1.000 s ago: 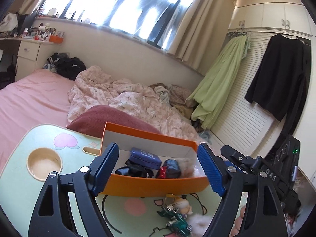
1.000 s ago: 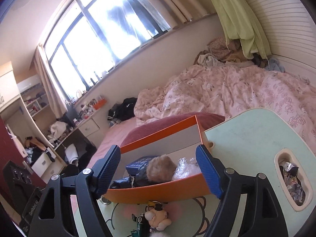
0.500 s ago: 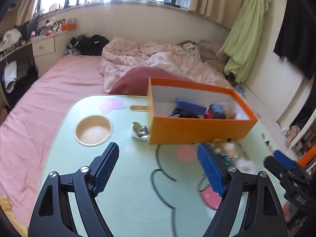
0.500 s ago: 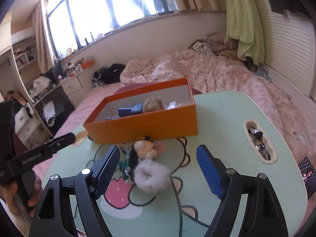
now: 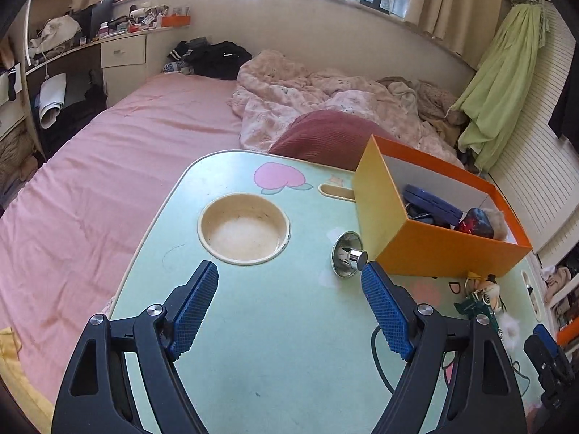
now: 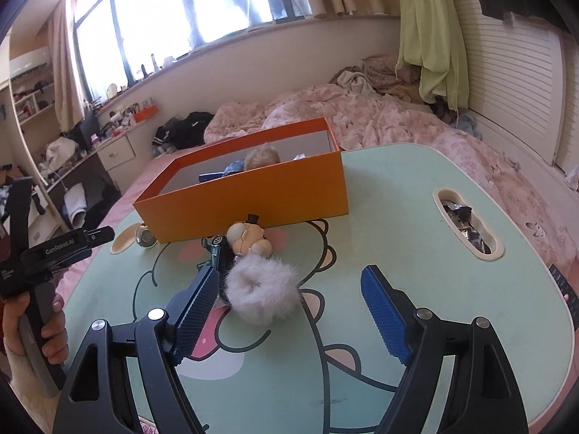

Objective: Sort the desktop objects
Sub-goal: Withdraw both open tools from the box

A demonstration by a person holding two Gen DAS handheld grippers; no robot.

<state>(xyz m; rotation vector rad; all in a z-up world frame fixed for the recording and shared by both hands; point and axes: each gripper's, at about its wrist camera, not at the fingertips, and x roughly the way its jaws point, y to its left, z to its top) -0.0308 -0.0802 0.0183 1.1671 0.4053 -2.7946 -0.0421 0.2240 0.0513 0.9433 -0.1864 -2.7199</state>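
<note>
Far left, over the table's (image 5: 253, 343) left half just short of the round cup recess (image 5: 244, 229), your left gripper (image 5: 289, 303) has its jaws wide apart w/ nothing between them. The shiny metal knob piece (image 5: 348, 257) sits just beside the orange box's (image 5: 434, 249) near-left corner, almost touching the wall; come in crooked & a finger will likely shove the box or roll the knob toward the left edge.

Mid-table, tight against the box front: small doll (image 6: 249, 237), green toy car (image 6: 215, 249), white fluffy scrunchie (image 6: 262, 289). Your right gripper (image 6: 289, 307) is also spread open & holding nothing, its left finger right next to the scrunchie. Risk: the fluff squashes, so jaws may snag only hair & drop it, or drag the car & doll along.

Right side: slot (image 6: 466, 222) holds foil scraps; nothing else nearby.
</note>
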